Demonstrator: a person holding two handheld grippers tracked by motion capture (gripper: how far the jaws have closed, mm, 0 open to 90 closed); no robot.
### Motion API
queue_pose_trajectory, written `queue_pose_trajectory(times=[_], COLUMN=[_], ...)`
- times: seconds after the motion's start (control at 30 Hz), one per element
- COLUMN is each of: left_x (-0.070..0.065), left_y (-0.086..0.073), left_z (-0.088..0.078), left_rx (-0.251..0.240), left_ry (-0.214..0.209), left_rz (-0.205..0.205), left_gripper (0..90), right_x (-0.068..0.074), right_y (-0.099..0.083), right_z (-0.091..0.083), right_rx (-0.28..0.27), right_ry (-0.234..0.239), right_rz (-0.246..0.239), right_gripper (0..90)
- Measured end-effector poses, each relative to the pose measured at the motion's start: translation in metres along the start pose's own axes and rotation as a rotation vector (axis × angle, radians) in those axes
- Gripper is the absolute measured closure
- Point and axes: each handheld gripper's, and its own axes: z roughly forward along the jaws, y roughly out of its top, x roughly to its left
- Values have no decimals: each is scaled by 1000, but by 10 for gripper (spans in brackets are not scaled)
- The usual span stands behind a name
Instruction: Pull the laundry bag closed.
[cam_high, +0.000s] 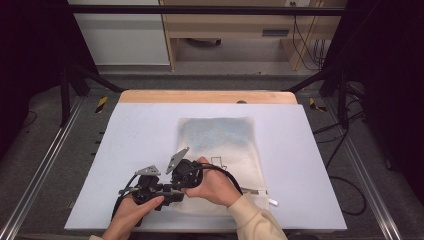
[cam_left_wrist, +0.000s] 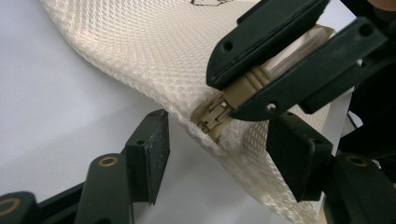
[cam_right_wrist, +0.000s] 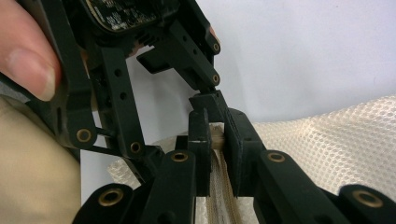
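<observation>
While the right gripper clamps the mesh bag's zipper end, the left gripper stands half-wide around it; its pads touch nothing.

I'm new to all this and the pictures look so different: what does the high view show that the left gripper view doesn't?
High view alone: the whole table, the full mesh bag lying flat, both hands and a cream sleeve, and the floor beyond.
Left gripper view alone: the bag's tan zipper pull up close, just below the right gripper clamping the zipper end, while the left gripper stands with its jaws apart around that corner.
Both: bag, table, grippers.
</observation>
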Motion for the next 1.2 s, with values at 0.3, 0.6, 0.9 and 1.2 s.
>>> queue_pose_trajectory(times=[0.3,0.6,0.9,1.2], left_x=[0,0,3,5], left_y=[1,1,0,-1], left_z=[4,7,5,7], left_rx=[8,5,-10,-27], left_ry=[0,-10,-39,-73], left_rz=[14,11,-10,-37], left_gripper=[412,452,516,523], right_x=[0,0,1,0], right_y=[0,0,0,1], right_z=[0,0,-1,-2], right_rx=[-4,-5,-2,-8], right_ry=[-1,0,-4,-4], right_rz=[-1,-9,-2,-7], right_gripper=[817,817,817,818])
